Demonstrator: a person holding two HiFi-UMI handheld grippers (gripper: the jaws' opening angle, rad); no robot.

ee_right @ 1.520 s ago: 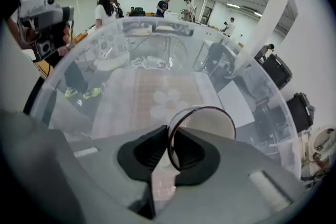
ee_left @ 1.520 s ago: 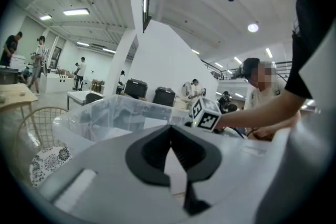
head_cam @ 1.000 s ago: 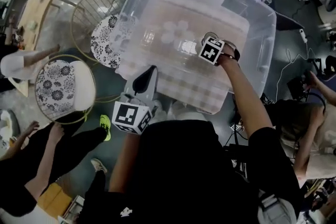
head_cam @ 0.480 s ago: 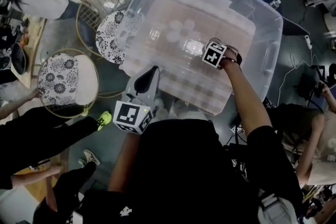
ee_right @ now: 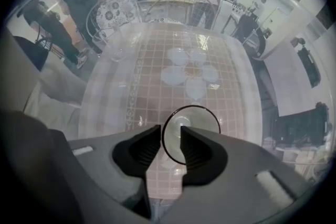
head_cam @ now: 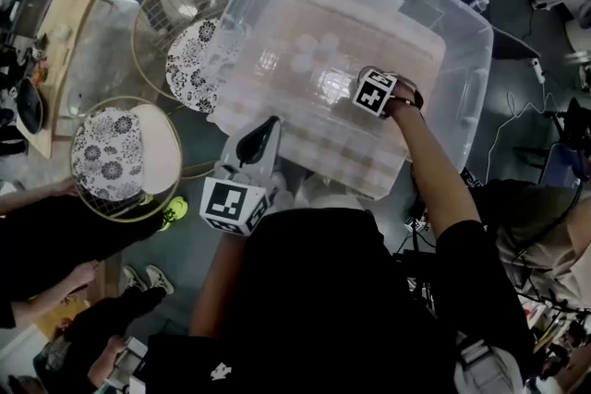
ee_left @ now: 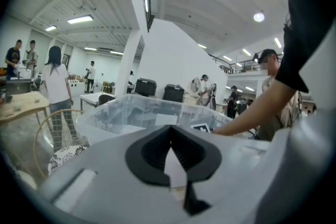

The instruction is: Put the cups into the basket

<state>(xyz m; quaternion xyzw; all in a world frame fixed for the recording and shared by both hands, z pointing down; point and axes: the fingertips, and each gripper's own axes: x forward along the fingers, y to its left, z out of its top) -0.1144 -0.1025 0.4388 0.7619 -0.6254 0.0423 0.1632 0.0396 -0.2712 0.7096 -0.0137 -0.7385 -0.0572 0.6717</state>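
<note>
right gripper view: my right tool (ee_right: 170, 132) points down, its jaws just opened, astride the rim of a clear cup (ee_right: 195, 119) with the pads off the glass.
cup: standing on the basket (head_cam: 462, 60) floor.
meaning: i judge this cup delivered.
left tool (ee_left: 169, 134): clenched, empty.

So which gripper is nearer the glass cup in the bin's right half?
Right. The right gripper, its jaws just opening, straddles the cup's wall; the left gripper is outside the bin, at its near edge.
</note>
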